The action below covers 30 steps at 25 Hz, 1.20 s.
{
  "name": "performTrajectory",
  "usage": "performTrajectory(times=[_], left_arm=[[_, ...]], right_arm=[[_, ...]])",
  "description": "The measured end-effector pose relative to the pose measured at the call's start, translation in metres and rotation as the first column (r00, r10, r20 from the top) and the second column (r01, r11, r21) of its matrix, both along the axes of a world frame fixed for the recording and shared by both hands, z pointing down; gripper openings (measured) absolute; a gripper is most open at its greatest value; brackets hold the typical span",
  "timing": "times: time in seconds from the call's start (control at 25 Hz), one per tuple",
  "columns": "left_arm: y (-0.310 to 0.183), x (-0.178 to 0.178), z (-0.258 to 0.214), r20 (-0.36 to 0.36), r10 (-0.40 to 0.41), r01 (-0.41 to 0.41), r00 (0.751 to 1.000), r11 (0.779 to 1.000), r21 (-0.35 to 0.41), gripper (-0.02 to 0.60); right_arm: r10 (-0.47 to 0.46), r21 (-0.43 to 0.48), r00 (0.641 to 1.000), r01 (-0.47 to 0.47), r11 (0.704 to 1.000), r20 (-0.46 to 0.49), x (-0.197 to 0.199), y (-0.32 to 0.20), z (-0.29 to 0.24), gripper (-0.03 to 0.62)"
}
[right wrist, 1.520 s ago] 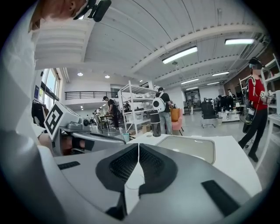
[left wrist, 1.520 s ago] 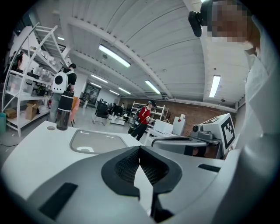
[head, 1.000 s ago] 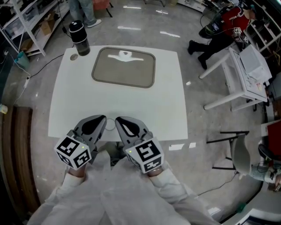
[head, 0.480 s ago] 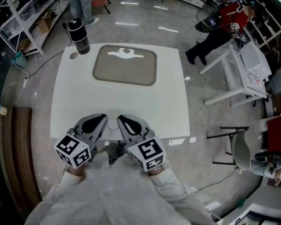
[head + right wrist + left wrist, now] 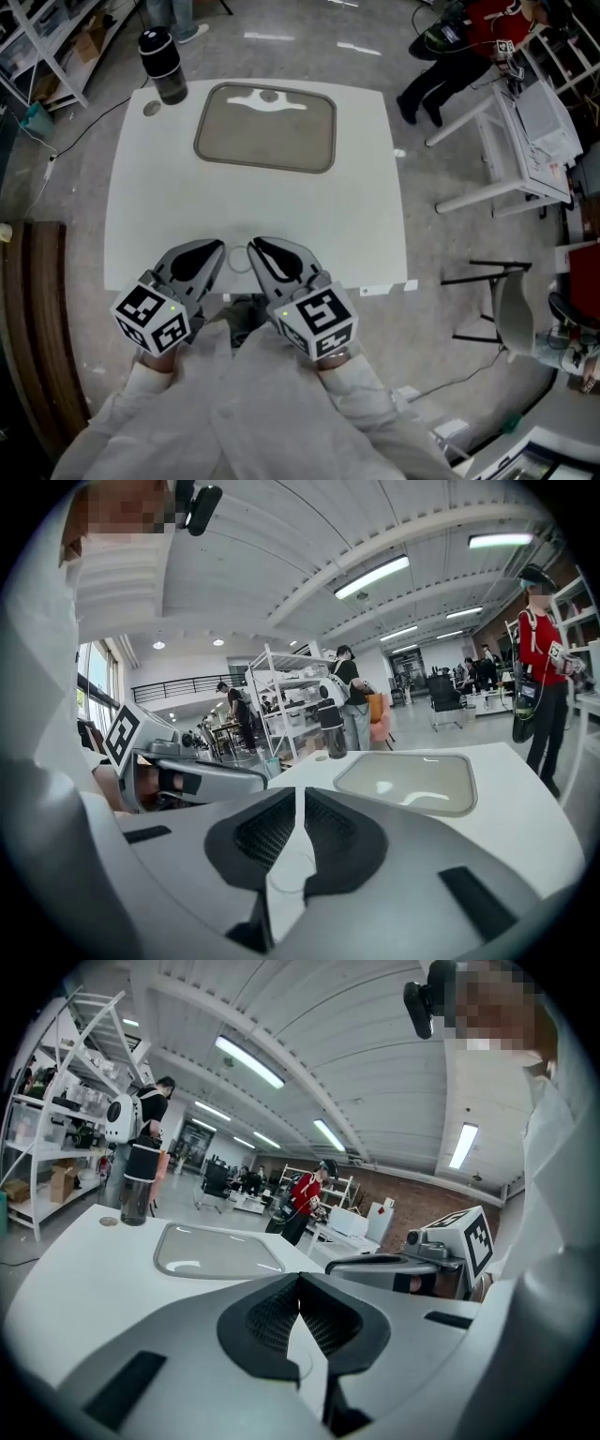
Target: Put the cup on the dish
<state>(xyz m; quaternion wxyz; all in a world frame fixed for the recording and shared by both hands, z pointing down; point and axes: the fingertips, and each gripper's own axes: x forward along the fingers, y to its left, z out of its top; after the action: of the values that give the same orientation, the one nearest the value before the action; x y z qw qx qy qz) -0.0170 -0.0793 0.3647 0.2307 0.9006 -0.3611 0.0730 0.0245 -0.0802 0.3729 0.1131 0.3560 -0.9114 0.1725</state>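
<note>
A dark cup [image 5: 161, 66] with a black lid stands upright at the far left corner of the white table [image 5: 366, 225]. Beside it, at the far middle, lies the flat grey dish [image 5: 265, 128], with nothing on it. The left gripper view shows the cup [image 5: 137, 1185] and the dish [image 5: 217, 1251] far ahead; the right gripper view shows the same cup [image 5: 332, 726] and dish [image 5: 409, 782]. My left gripper [image 5: 217, 251] and right gripper [image 5: 255, 246] hover side by side over the table's near edge. Both are shut and hold nothing.
A small round disc [image 5: 151, 109] lies on the table in front of the cup. A white desk [image 5: 525, 141] and a chair [image 5: 511, 319] stand to the right of the table. Shelving [image 5: 37, 47] lines the far left, and people stand beyond the table.
The head view has shifted a little, so the table sits slightly higher in the picture. Both grippers stay shut at the near edge.
</note>
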Motion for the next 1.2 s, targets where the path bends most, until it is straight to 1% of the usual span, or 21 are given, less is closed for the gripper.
performTrajectory(times=[0.12,0.2,0.32,0.48,0.56,0.8,0.92,1.2], left_arm=[[0.001,0.0,0.004,-0.001,0.001,-0.001,1.0,1.0,-0.015,0.008],[0.002,-0.002,0.008,0.002,0.0,0.0,1.0,1.0,-0.024,0.008],[0.003,-0.006,0.016,0.008,-0.004,0.004,1.0,0.999,-0.039,0.008],[0.001,-0.011,0.026,0.012,-0.012,0.013,1.0,0.998,-0.066,0.008],[0.002,-0.013,0.032,0.014,-0.012,0.013,1.0,0.996,-0.083,0.008],[0.012,-0.016,0.051,0.013,-0.026,0.028,1.0,0.989,-0.144,0.008],[0.017,-0.016,0.061,0.014,-0.029,0.031,0.999,0.985,-0.17,0.008],[0.027,-0.017,0.09,0.001,-0.037,0.036,0.999,0.969,-0.245,0.008]], right_arm=[[-0.022,-0.006,1.0,0.022,1.0,-0.004,-0.003,0.001,0.004,0.019],[-0.03,-0.018,1.0,0.03,0.999,-0.004,-0.004,0.003,0.007,0.036],[-0.037,-0.037,0.999,0.036,0.999,-0.014,-0.004,0.006,0.015,0.081],[-0.037,-0.05,0.998,0.035,0.998,-0.04,-0.004,0.003,0.027,0.122],[-0.037,-0.063,0.998,0.034,0.997,-0.051,-0.005,0.003,0.031,0.159],[-0.077,-0.087,0.993,0.069,0.994,-0.093,-0.01,0.009,0.047,0.244],[-0.099,-0.098,0.987,0.087,0.991,-0.125,-0.012,0.013,0.058,0.259],[-0.134,-0.123,0.974,0.113,0.986,-0.182,-0.018,0.018,0.087,0.262]])
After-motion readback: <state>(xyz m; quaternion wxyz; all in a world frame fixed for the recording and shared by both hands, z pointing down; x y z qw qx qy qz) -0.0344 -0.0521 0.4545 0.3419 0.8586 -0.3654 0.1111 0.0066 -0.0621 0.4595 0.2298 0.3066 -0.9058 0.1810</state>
